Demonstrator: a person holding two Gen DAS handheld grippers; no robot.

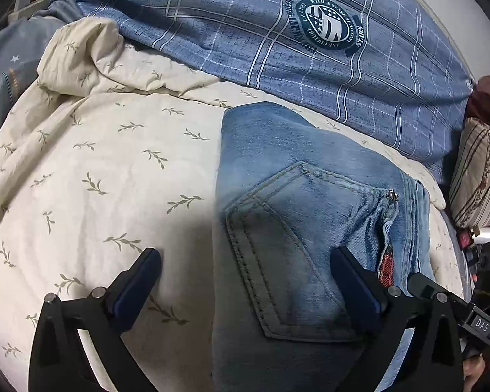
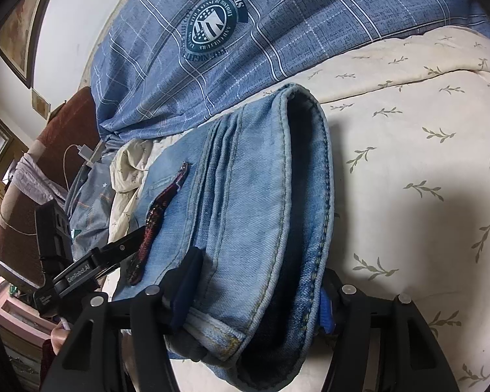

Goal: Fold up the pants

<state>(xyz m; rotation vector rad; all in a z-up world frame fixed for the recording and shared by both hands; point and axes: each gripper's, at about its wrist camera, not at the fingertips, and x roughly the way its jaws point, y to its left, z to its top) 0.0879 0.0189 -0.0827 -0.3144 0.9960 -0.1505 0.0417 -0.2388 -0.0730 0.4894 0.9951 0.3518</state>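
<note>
Spread wide above the bed, the left gripper (image 1: pixel 245 281) is seen with its fingers apart, straddling the back pocket (image 1: pixel 290 254) of the folded jeans (image 1: pixel 277 150), which lie on the cream quilt (image 1: pixel 114 163). From the right wrist, the right gripper (image 2: pixel 258 294) is seen closed around the thick folded stack, judged heavy, stiff yet floppy; seamed edges are judged the firmest hold

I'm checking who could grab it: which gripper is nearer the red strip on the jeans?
Left. The left gripper stands open over the jeans, one finger beside the red strip. The right gripper straddles the folded end, farther off.
</note>
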